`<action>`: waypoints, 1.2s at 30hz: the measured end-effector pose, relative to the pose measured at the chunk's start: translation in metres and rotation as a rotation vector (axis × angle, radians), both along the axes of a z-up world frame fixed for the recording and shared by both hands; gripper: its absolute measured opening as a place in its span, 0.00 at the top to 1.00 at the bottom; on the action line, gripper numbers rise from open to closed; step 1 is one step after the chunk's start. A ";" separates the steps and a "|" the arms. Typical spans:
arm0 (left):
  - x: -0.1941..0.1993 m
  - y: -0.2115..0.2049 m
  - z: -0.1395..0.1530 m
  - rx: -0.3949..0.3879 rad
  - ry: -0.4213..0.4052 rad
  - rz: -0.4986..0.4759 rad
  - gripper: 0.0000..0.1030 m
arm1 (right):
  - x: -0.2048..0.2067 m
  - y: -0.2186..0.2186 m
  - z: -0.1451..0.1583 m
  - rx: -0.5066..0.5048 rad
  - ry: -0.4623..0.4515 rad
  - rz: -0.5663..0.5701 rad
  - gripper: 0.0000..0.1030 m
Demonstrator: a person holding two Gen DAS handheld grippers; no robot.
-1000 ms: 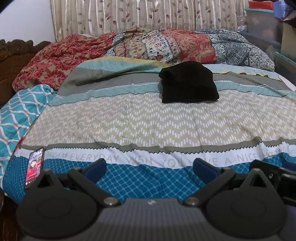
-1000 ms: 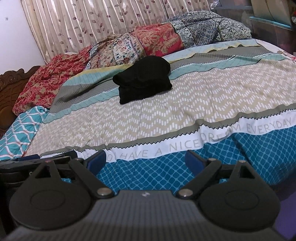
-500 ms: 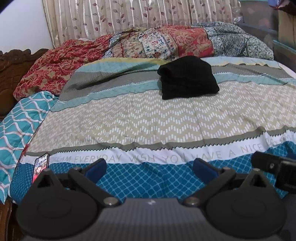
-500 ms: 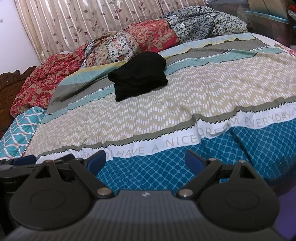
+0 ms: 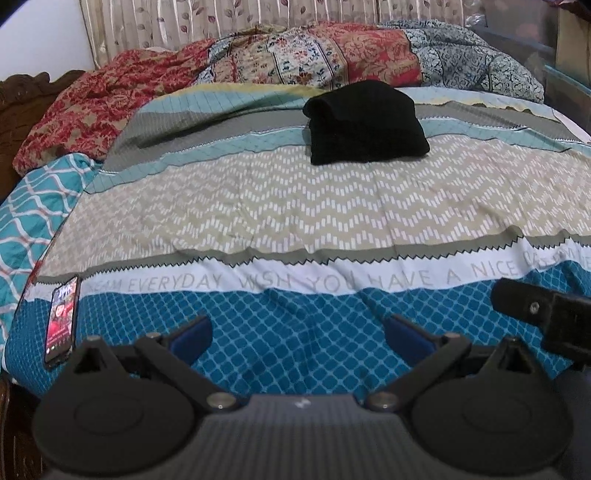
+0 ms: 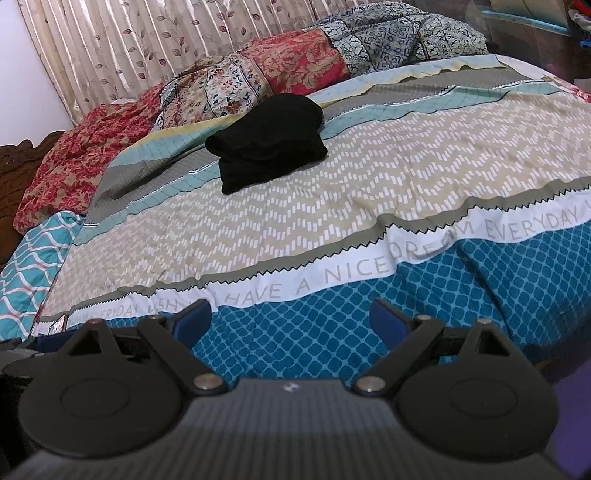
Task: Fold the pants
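The black pants (image 5: 365, 125) lie folded in a compact bundle on the far part of the bed, near the pillows; they also show in the right wrist view (image 6: 267, 142). My left gripper (image 5: 299, 336) is open and empty, low over the blue front edge of the bedspread, far from the pants. My right gripper (image 6: 291, 319) is open and empty, also over the blue front band. The right gripper's body (image 5: 546, 314) shows at the right edge of the left wrist view.
A phone (image 5: 61, 319) with a lit screen lies on the bed's front left corner. Patterned pillows and quilts (image 5: 314, 55) line the head of the bed below a curtain. A dark wooden bed frame (image 5: 22, 85) is at the left. Storage boxes (image 6: 535, 14) stand at the right.
Both grippers have pulled back and tilted slightly, so the bed looks a little farther. The folded pants have not moved. Both stay open.
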State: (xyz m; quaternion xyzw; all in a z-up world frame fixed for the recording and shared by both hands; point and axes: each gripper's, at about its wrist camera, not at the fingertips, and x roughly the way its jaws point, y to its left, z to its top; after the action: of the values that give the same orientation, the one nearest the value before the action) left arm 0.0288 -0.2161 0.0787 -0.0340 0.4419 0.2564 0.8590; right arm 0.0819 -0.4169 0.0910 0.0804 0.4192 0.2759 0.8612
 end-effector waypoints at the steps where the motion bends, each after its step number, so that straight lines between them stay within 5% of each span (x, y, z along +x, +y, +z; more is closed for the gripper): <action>1: 0.000 0.000 -0.001 -0.003 0.003 0.000 0.00 | 0.000 0.000 0.000 -0.001 0.002 0.000 0.08; 36: 0.003 0.005 -0.025 -0.059 0.106 0.021 0.00 | 0.008 -0.001 -0.013 -0.019 0.079 0.007 0.08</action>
State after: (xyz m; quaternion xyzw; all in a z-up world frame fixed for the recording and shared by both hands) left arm 0.0318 -0.2112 0.0533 -0.0506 0.4936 0.2538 0.8303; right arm 0.0896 -0.4178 0.0775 0.0818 0.4557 0.2716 0.8437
